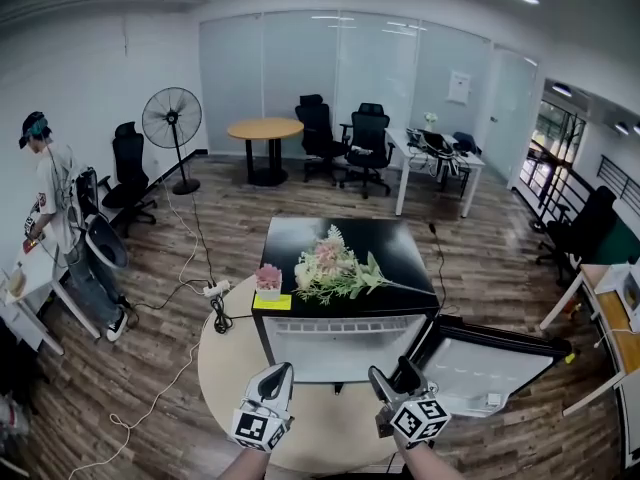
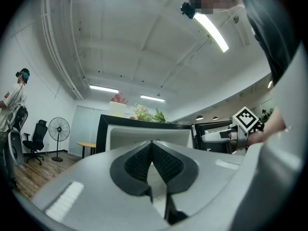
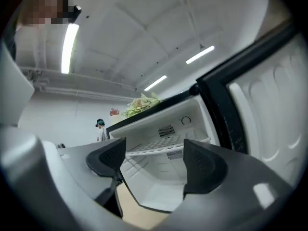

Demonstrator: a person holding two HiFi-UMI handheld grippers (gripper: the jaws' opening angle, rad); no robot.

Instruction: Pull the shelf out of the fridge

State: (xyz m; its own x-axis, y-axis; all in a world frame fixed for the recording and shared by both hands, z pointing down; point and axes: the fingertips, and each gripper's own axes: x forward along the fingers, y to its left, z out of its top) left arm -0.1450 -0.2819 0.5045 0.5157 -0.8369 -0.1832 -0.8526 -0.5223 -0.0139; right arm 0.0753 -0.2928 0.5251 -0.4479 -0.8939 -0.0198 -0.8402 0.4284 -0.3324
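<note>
1. Grey plastic with dark ribbed pads: the left gripper (image 2: 153, 146) has its jaws pressed together at the tips with nothing between them. It is held in front of the fridge (image 2: 130, 134), apart from it.
2. Wide apart stand the jaws of the right gripper (image 3: 155, 160), gripping nothing. Through the gap its own view shows the white wire shelf (image 3: 154, 146), seated across the upper part of the fridge's cavity and not touched.
3. For print, there are only the black-and-white square markers on each gripper's cube (image 1: 420, 420). A yellow note (image 1: 272, 302) on the fridge's top front edge is too small to read.
4. Only the right gripper view looks inside, showing a round dial (image 3: 186, 121) and a vent grille (image 3: 166, 130) on the back wall. In the head view the shelf is hard to make out.
5. Only the head view gives the layout. The fridge is on a round pale table (image 1: 225, 368), with its door (image 1: 490, 363) swung open to the right. A bouquet (image 1: 335, 268) and a small pink pot plant (image 1: 268, 280) sit on its black top.
6. From the left gripper view the cavity is a pale blank. The right gripper's cube shows at the right.
7. Far left, a person (image 1: 60, 208) stands near a fan (image 1: 172, 118).
</note>
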